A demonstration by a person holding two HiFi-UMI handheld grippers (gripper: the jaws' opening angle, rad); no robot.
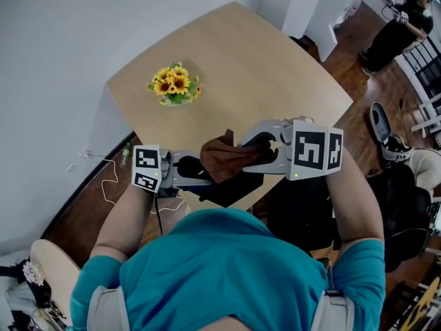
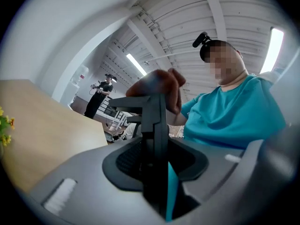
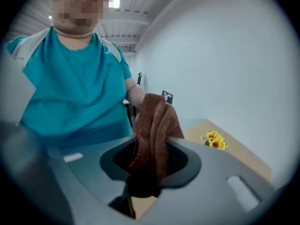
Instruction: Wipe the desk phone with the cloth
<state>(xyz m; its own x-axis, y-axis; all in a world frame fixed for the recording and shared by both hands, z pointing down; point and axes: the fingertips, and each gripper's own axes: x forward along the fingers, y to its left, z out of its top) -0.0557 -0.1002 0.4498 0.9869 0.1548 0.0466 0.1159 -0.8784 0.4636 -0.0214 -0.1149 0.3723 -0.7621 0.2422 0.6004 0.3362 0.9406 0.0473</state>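
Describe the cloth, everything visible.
The cloth is brown, soft and napped, like microfibre, bunched in lengthwise folds. The right hand-held gripper is shut on its lower part; the rest sticks out free past the jaws. It is held in the air at the table's near edge, above a dark object. No wetness or dirt shows.

Light wooden table [image 1: 275, 74] against a white wall.
A bunch of yellow sunflowers [image 1: 175, 83] stands on its top, upper left of centre.
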